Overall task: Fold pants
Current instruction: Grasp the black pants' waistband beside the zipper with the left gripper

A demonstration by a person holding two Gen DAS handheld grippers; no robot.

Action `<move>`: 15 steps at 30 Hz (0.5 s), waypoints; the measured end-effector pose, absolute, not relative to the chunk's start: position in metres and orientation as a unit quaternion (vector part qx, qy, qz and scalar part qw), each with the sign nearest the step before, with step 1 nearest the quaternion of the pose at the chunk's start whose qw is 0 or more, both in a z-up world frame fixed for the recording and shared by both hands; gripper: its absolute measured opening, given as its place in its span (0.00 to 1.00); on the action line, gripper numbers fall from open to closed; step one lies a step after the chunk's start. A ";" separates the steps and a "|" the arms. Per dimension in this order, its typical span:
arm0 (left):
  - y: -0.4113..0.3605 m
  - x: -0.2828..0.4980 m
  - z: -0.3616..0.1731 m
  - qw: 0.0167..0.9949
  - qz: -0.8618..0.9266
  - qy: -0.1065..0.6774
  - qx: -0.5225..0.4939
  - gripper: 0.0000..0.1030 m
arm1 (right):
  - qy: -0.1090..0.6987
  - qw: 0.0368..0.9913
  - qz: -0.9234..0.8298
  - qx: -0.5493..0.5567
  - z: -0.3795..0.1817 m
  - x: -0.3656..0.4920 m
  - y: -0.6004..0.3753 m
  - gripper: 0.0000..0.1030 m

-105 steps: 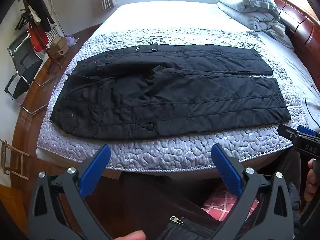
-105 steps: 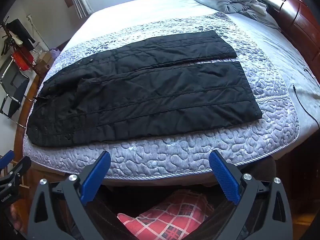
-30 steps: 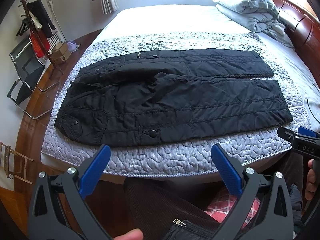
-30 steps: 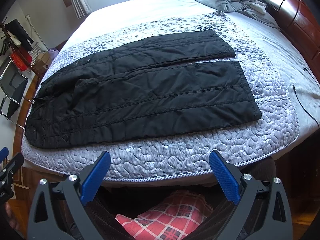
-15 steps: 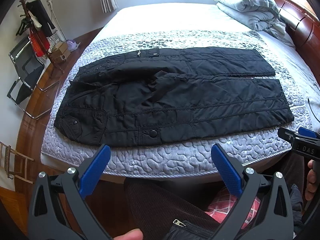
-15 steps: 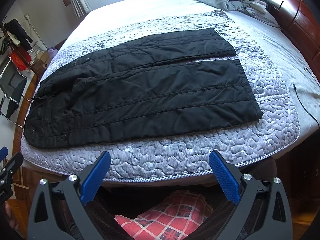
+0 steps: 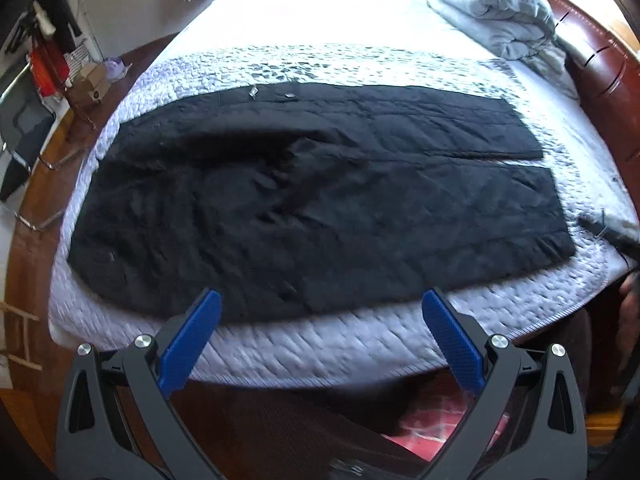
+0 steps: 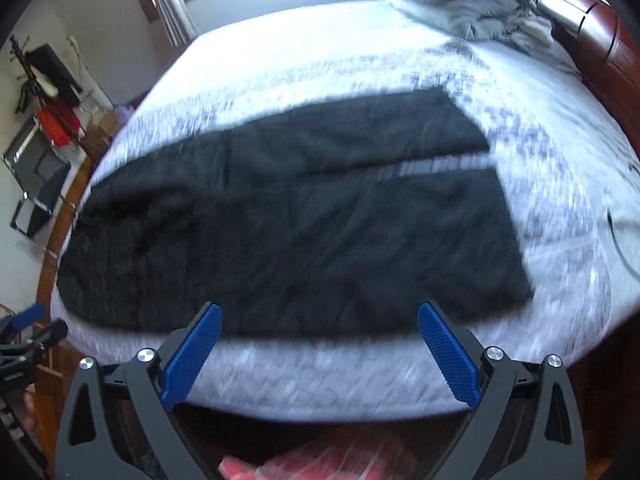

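Black quilted pants point(image 7: 312, 200) lie flat across the grey quilted bedspread point(image 7: 320, 344), waist to the left, leg cuffs to the right. They also show in the right wrist view point(image 8: 288, 224). My left gripper point(image 7: 320, 312) is open and empty, its fingertips over the near edge of the pants around their middle. My right gripper point(image 8: 318, 320) is open and empty, over the near edge of the near leg. The right gripper also shows at the right edge of the left wrist view point(image 7: 608, 232). Both views are blurred by motion.
A pile of grey bedding point(image 7: 492, 12) lies at the far right by the dark wooden headboard point(image 7: 600, 76). A chair and a coat rack point(image 7: 36, 64) stand left of the bed. A black cable point(image 8: 616, 236) lies on the bedspread at the right.
Both grippers have moved forward over the bed edge toward the pants, which now appear larger. The pants have not moved.
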State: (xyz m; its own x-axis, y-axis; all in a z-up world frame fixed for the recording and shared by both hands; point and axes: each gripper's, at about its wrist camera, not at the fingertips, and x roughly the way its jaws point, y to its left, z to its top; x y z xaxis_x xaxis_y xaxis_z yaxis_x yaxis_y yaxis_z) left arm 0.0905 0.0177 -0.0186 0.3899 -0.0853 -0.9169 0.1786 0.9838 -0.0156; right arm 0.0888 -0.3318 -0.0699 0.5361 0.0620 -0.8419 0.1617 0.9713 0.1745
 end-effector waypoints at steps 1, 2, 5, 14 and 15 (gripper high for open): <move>0.023 0.109 -0.020 0.828 -0.078 0.554 0.043 0.97 | 0.479 0.870 -0.029 0.111 -0.065 0.108 -0.349 0.96; 0.029 0.129 -0.021 0.824 -0.081 0.559 0.042 0.97 | 0.478 0.872 -0.024 0.107 -0.063 0.121 -0.361 0.96; 0.045 0.195 -0.022 0.812 -0.088 0.575 0.043 0.97 | 0.496 0.865 -0.025 0.064 -0.063 0.191 -0.410 0.96; 0.079 0.406 -0.047 0.801 -0.113 0.588 0.027 0.97 | 0.585 0.806 -0.041 0.079 -0.125 0.337 -0.532 0.96; 0.078 0.420 -0.052 0.799 -0.117 0.590 0.030 0.97 | 0.595 0.797 -0.045 0.095 -0.139 0.350 -0.545 0.96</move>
